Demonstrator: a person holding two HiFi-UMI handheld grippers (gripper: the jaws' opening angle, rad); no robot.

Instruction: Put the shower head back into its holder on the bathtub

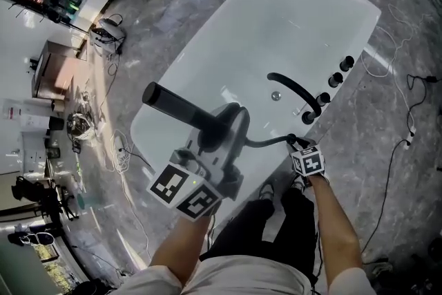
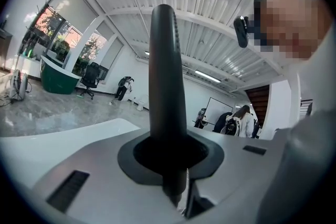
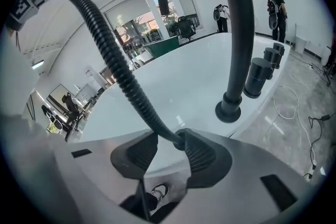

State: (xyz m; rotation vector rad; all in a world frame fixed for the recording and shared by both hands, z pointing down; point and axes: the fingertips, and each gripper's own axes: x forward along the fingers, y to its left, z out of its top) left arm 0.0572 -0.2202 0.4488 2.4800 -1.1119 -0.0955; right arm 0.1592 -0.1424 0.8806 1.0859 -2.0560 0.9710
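Head view: the left hand-held gripper (image 1: 222, 126) is clamped on the black shower head (image 1: 178, 106), held over the near end of the white bathtub (image 1: 290, 17). Its ribbed hose (image 1: 266, 142) runs to the right hand-held gripper (image 1: 298, 144) at the tub rim. There the jaws stand apart, with the hose lying against one pad. An arched black spout (image 1: 293, 88) and black knobs (image 1: 335, 79) stand just beyond, and cables (image 1: 394, 148) trail across the floor.
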